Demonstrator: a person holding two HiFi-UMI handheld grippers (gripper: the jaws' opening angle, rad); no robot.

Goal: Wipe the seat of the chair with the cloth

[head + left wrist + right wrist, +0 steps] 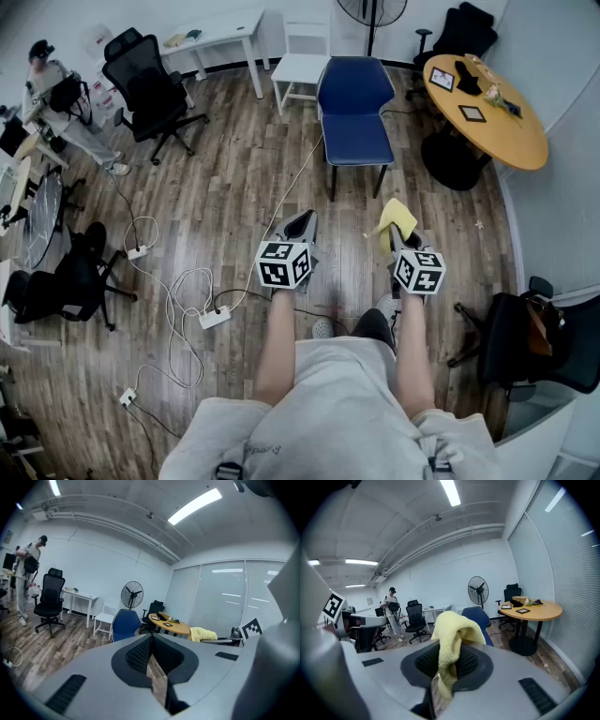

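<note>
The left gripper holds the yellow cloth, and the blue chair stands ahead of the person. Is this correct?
The side is wrong. The right gripper holds the yellow cloth, as the right gripper view shows; the left gripper is shut on nothing. The blue chair does stand ahead of the person.

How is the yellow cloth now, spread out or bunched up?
Bunched up. The yellow cloth hangs in crumpled folds, pinched between the closed jaws of the right gripper, not laid flat on anything.
</note>
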